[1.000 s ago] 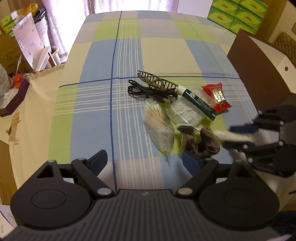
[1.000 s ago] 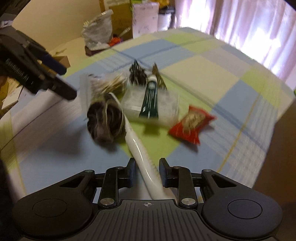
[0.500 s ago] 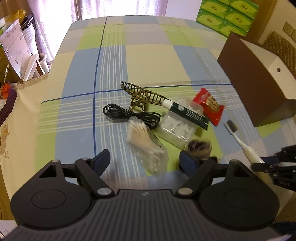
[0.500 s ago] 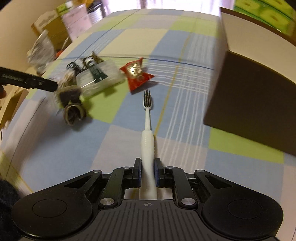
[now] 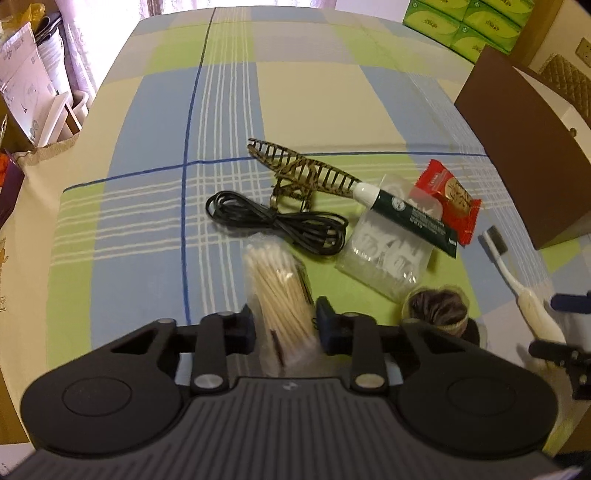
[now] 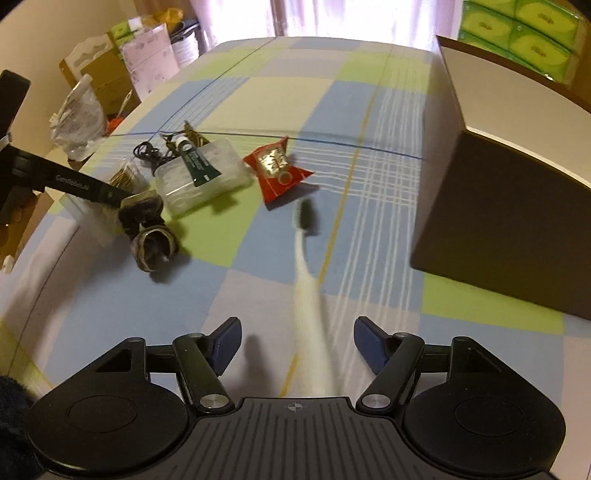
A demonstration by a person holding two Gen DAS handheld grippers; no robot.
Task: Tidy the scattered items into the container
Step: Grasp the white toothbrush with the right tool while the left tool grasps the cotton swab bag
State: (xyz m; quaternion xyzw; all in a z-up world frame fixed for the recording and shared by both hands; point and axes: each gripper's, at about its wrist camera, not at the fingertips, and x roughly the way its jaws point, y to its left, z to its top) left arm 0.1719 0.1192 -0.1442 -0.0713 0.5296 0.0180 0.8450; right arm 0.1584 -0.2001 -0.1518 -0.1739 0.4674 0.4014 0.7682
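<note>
The left gripper (image 5: 283, 325) has its jaws on either side of the bag of cotton swabs (image 5: 280, 295), the blue pads touching or almost touching the plastic; whether they squeeze it I cannot tell. The bag lies at the near edge of the pile on the checked tablecloth (image 5: 155, 155). Just beyond it is the coiled black cable (image 5: 277, 223), and farther still the striped hair claw (image 5: 299, 170).

To the right of the cable a clear plastic packet (image 5: 388, 254) lies with a dark green tube (image 5: 406, 218) resting across its top. The red snack wrapper (image 5: 448, 201) lies just right of the tube. A brown hair scrunchie (image 5: 437, 310) sits near the left gripper's right finger.

The right gripper (image 6: 297, 345) is spread wide, both blue pads well clear of the white toothbrush (image 6: 306, 291) that runs between them (the brush is blurred, so I cannot tell whether it lies on the cloth or is off it). Its dark bristle head points away toward the red wrapper.

The brown container (image 6: 517, 206) stands at the right of the table, its pale inside showing at the top. The toothbrush is near its left wall, outside it. Green boxes (image 6: 524, 33) are stacked behind it at the far right.
</note>
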